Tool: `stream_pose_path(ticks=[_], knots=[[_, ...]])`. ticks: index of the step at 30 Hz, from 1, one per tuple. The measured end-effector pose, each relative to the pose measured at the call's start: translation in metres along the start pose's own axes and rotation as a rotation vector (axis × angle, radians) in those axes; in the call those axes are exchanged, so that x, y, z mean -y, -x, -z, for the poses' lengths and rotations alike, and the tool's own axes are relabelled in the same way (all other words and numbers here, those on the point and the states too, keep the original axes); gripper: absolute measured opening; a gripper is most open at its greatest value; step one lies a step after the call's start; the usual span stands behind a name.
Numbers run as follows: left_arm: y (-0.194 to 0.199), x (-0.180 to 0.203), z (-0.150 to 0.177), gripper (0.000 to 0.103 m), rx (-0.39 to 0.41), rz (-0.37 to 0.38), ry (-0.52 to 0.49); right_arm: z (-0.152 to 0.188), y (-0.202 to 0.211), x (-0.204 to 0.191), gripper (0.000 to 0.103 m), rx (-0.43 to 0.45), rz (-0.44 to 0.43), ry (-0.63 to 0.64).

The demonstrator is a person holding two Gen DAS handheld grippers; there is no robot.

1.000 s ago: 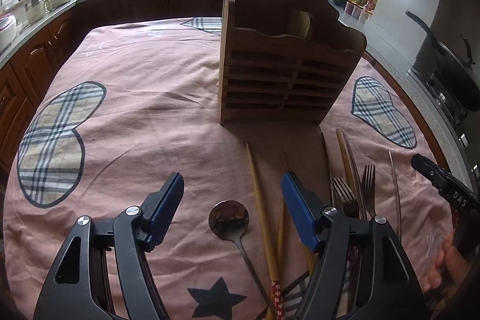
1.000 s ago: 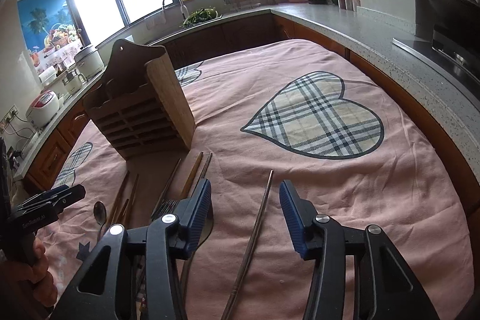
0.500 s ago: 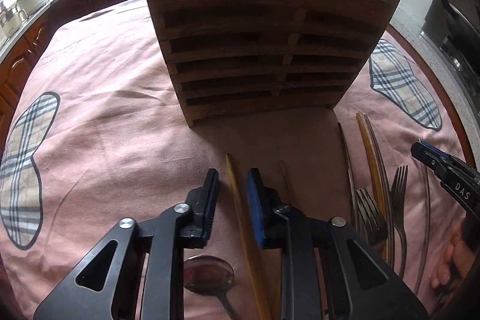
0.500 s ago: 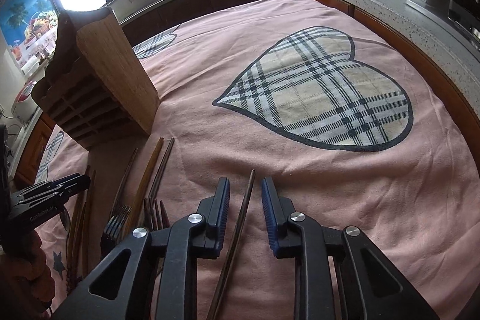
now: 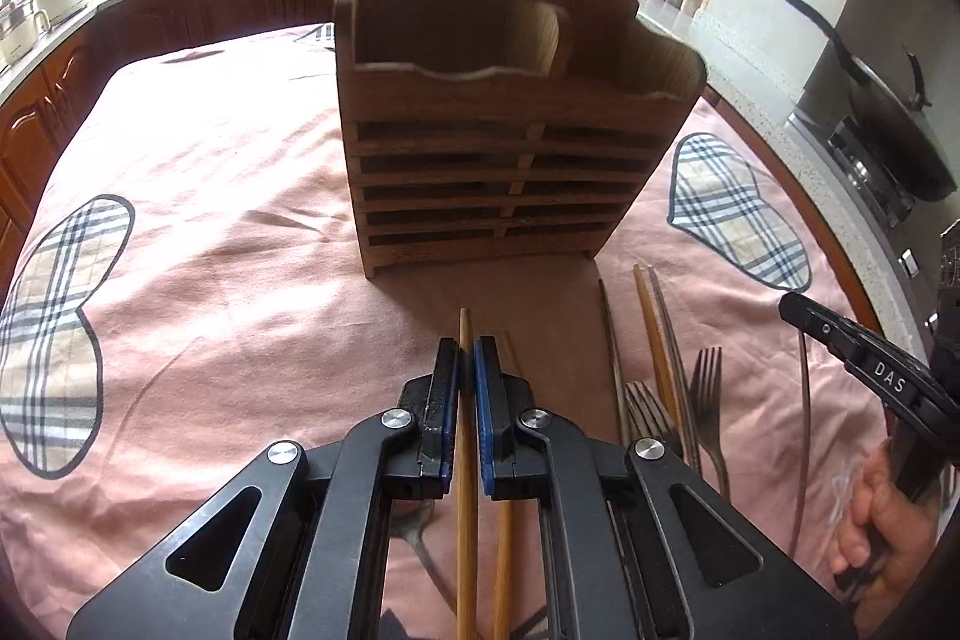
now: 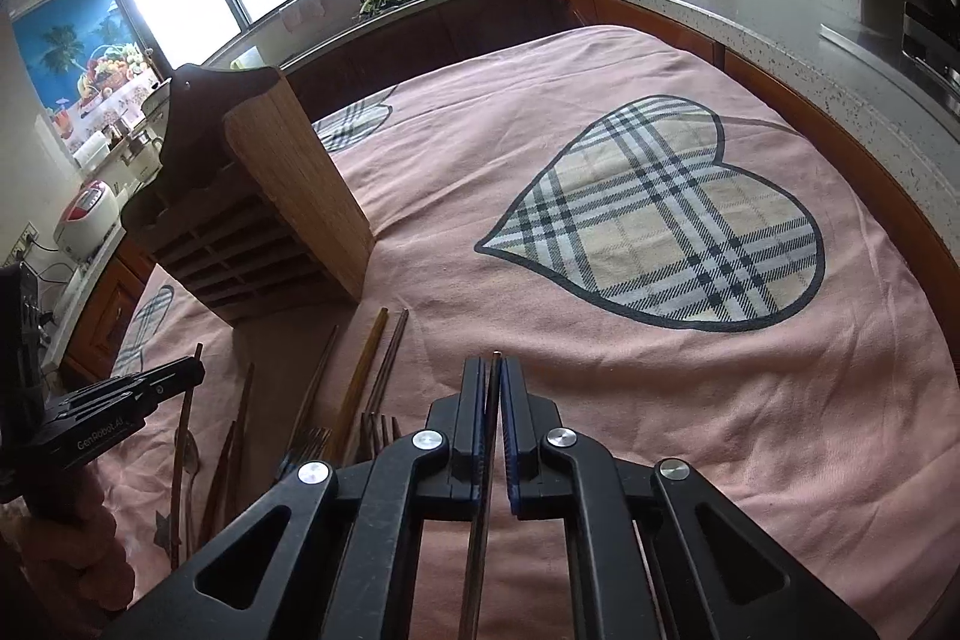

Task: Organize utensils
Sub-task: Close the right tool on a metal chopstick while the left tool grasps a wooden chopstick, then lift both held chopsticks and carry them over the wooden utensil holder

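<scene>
A wooden slatted utensil holder stands on the pink tablecloth; it also shows at the left in the right wrist view. My left gripper is shut on a light wooden chopstick, whose tip points at the holder. A second wooden chopstick lies just right of it. My right gripper is shut on a thin dark metal chopstick. Forks, more chopsticks and a spoon lie on the cloth between the grippers.
The pink tablecloth with plaid hearts covers the table. A kitchen counter with a kettle and jars runs behind and to the right. A dark wok sits on the stove at the right.
Both grippers have closed: the left on the wooden chopstick, the right on the metal chopstick. The left view has pulled back and up from the holder.
</scene>
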State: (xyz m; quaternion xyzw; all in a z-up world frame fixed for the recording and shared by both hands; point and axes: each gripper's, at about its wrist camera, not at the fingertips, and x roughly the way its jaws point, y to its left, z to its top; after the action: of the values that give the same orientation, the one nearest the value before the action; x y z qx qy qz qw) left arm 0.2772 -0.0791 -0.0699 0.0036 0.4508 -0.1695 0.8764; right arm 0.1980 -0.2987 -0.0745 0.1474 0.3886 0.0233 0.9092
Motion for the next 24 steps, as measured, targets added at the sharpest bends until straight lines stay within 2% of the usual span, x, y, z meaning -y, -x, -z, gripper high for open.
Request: stream_pose_path(ticks=[16,24], knots=[[0.102,-0.018,0.017,0.005,0.157,0.042,0.029,0.003,0.06,-0.04,0.004,0.088,-0.069,0.07],[0.136,-0.02,0.032,0.005,0.213,0.054,0.033,0.007,0.09,-0.056,0.004,0.128,-0.095,0.108]])
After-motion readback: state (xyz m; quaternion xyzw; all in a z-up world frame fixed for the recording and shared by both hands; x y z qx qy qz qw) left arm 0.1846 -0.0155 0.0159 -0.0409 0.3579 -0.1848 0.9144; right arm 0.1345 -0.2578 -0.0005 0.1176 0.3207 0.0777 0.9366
